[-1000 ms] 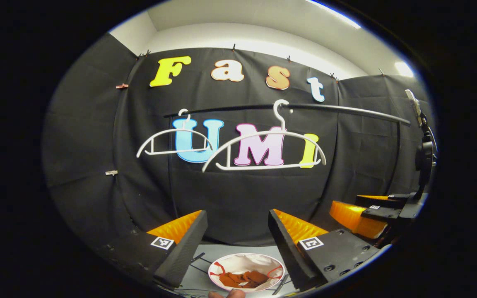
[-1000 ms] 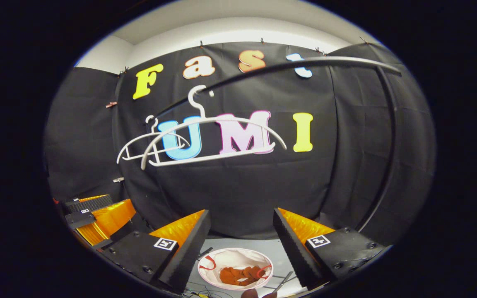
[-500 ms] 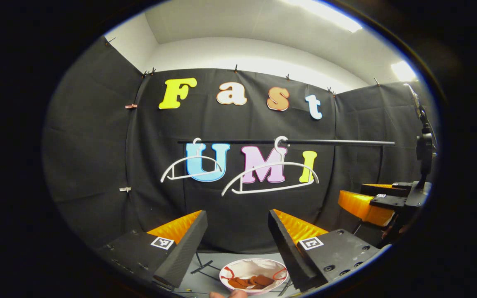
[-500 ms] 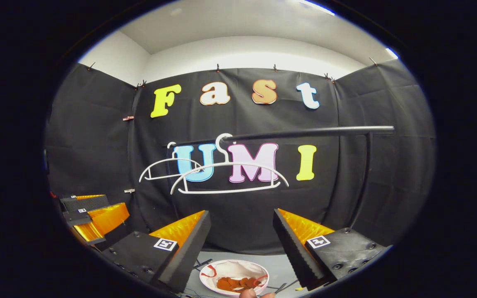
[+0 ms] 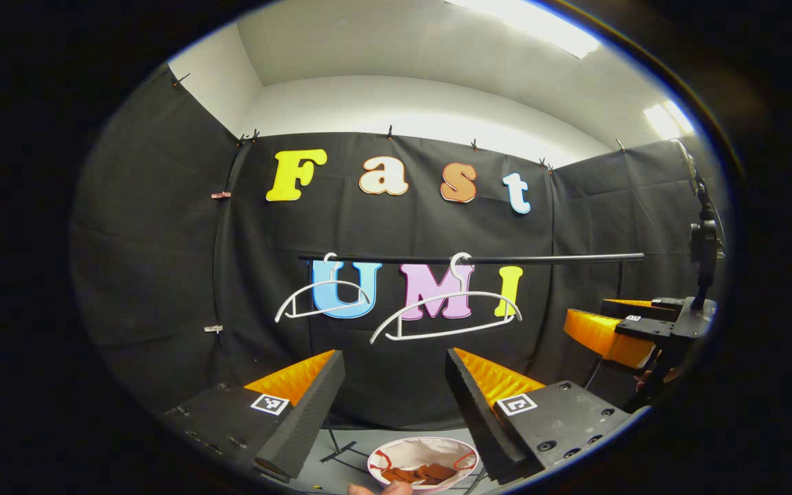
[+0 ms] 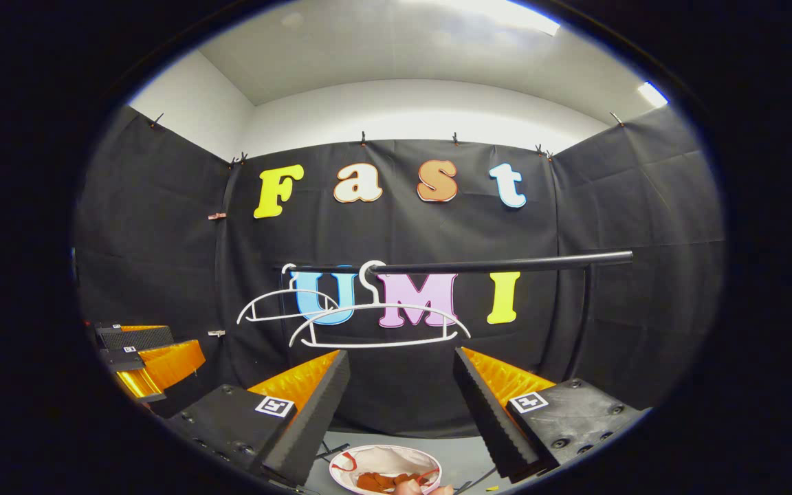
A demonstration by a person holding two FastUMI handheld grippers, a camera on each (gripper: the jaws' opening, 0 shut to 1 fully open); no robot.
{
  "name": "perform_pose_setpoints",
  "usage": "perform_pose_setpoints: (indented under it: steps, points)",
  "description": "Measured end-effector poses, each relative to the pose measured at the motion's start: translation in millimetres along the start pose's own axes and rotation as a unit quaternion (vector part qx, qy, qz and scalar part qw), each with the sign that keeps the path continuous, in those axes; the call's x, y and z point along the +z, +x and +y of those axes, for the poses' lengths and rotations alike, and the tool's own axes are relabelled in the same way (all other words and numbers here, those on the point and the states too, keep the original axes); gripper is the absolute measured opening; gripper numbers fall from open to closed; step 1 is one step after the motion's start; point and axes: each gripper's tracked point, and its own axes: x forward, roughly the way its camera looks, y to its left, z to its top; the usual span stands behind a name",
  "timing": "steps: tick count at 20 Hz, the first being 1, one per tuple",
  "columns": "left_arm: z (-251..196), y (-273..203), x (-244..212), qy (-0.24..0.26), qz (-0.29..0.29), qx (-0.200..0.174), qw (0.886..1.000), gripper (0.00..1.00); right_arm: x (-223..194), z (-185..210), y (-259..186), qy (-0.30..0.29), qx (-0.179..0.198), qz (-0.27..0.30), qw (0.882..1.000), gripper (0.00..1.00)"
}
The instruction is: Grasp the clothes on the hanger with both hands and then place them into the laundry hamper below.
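Observation:
Two bare white hangers [image 5: 445, 316] [image 5: 322, 300] hang on a black rail [image 5: 547, 259]; the same hangers [image 6: 380, 325] and rail [image 6: 499, 264] appear in the right gripper view. Down on the floor stands a white laundry hamper [image 5: 423, 455] with red-brown clothes [image 5: 420, 473] inside, seen also as hamper [image 6: 383, 459] and clothes [image 6: 382, 481]. My left gripper [image 5: 394, 371] is open and empty, well above the hamper. My right gripper [image 6: 401, 375] is open and empty too. The right gripper [image 5: 616, 333] sits at the right edge of the left gripper view; the left gripper [image 6: 152, 357] sits at the left edge of the right gripper view.
A hand's fingertips [image 5: 379, 488] peek in at the bottom. The rail's upright post [image 6: 578, 323] stands at the right. A black stand with a mount [image 5: 702, 240] rises at the far right. Thin black rack legs [image 5: 334, 447] lie on the grey floor.
Both grippers have pulled back and tilted up: the rail and hangers sank lower and shrank, more ceiling shows, and the hamper slid toward the bottom edge. Both stayed open.

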Motion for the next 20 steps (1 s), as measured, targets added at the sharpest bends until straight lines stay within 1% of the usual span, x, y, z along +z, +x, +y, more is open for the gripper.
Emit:
perform_pose_setpoints:
  steps: [1, 3, 4, 5, 6, 7, 8, 9, 12, 13, 14, 15, 20]
  points:
    - [-1, 2, -3, 0.0, 0.003, -0.002, 1.0, 0.9, 2, 2, 0, 0.005, 0.002, -0.003, 1.0, 0.98]
    - [-3, 5, -5, 0.0, 0.009, -0.007, 1.0, 0.9, 1, 1, 0, 0.013, -0.002, -0.004, 1.0, 0.97]
    - [-3, 7, -5, 0.001, 0.008, -0.008, 1.0, 0.94, -1, -1, 1, 0.015, -0.006, -0.003, 1.0, 1.0]
    - [-2, 9, -4, 0.002, 0.006, -0.007, 1.0, 0.94, -2, -2, 2, 0.015, -0.01, -0.001, 1.0, 1.0]
    - [-3, 10, -3, 0.003, 0.004, -0.009, 1.0, 0.94, -3, -5, 2, 0.014, -0.013, -0.002, 1.0, 0.98]
    - [-5, 12, -4, 0.006, 0.007, -0.011, 1.0, 0.94, -1, -8, 2, 0.013, -0.017, -0.004, 1.0, 1.0]
    - [-5, 13, -5, 0.007, 0.009, -0.012, 1.0, 0.94, -2, -11, 2, 0.013, -0.021, -0.004, 1.0, 0.98]
    - [-6, 13, -3, 0.007, 0.008, -0.013, 1.0, 0.94, -3, -13, 3, 0.013, -0.023, -0.004, 1.0, 1.0]
    - [-9, 16, -1, 0.005, 0.005, -0.015, 1.0, 0.94, -1, -16, 3, 0.006, -0.027, -0.013, 1.0, 0.98]
    - [-10, 15, 0, 0.004, 0.003, -0.016, 1.0, 0.9, -1, -18, 3, 0.0, -0.028, -0.016, 0.999, 1.0]
    - [-10, 15, -1, 0.005, 0.003, -0.015, 1.0, 0.9, -2, -18, 4, -0.004, -0.028, -0.019, 0.999, 1.0]
    - [-10, 13, -3, 0.005, 0.006, -0.014, 1.0, 0.94, -4, -16, 5, -0.007, -0.026, -0.019, 0.999, 0.98]
    - [-7, 13, -12, 0.003, 0.021, -0.007, 1.0, 0.94, -10, -3, 16, -0.004, -0.01, -0.019, 1.0, 0.98]
